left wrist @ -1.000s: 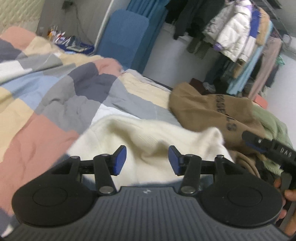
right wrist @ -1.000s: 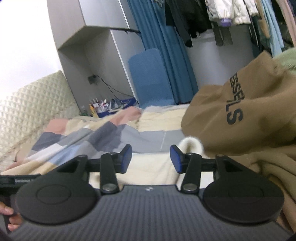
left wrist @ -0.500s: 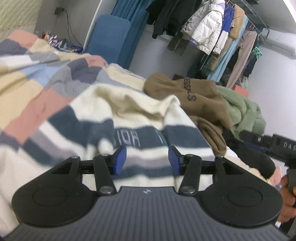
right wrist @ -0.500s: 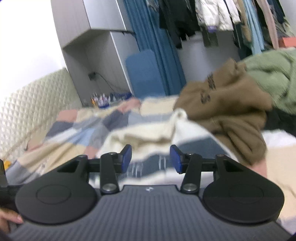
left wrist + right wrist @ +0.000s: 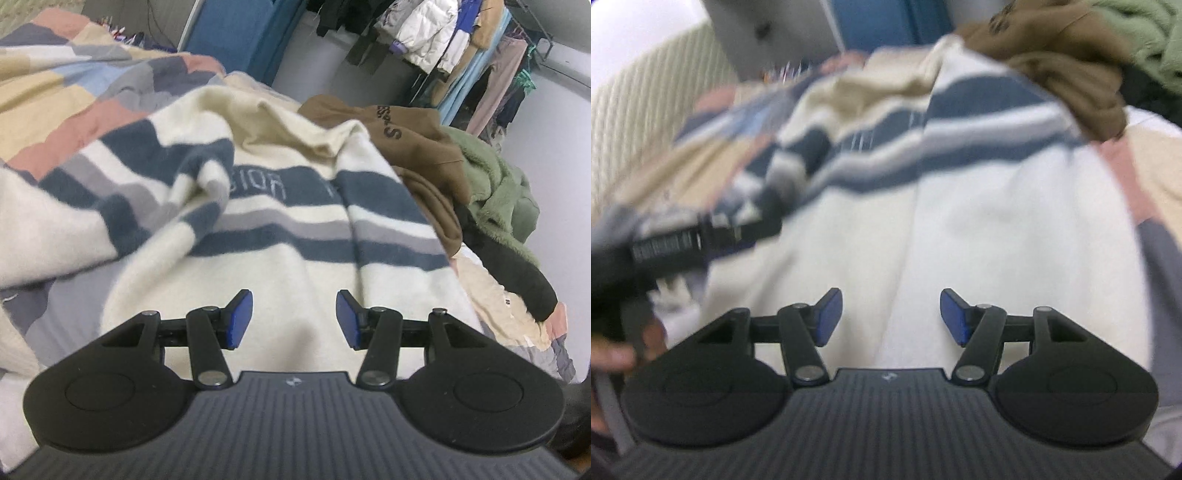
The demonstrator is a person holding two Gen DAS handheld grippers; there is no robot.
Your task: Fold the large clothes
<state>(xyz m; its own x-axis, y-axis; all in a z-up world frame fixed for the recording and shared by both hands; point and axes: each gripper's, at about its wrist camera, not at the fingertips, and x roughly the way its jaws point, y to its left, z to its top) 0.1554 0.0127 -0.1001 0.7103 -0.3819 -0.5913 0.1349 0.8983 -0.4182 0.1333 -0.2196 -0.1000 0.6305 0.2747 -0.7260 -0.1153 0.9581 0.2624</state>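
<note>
Since a second ago both hand-held grippers have swung away from the far end of the bed and tipped downward, so that the cream knitted sweater with navy and grey stripes (image 5: 280, 206), then only a plain cream edge in front of the claws, now fills the middle of both views with its striped chest and pale lettering showing. It lies spread on the patchwork quilt of pink, tan, blue and grey blocks (image 5: 62, 96), its plain cream lower part directly under and ahead of both claws, one striped sleeve rumpled across to the left. The left gripper (image 5: 294, 319) hangs above that plain part with its blue pads about half apart and nothing between them; the cloth seems to lie below the fingertips rather than in them. The right gripper (image 5: 891, 316) is over the same cream area, its jaws opening at this moment, a little wider than the left's, with no fabric caught between the pads. In the blurred right wrist view the left gripper's black body (image 5: 683, 240) crosses the left edge, held by a hand (image 5: 613, 356), though whether it touches the sweater I cannot tell. Beyond the sweater's collar, at the far right, a brown hoodie with dark lettering (image 5: 406, 147) touches its shoulder, and a fuzzy green garment (image 5: 498, 192) lies against the hoodie.
</note>
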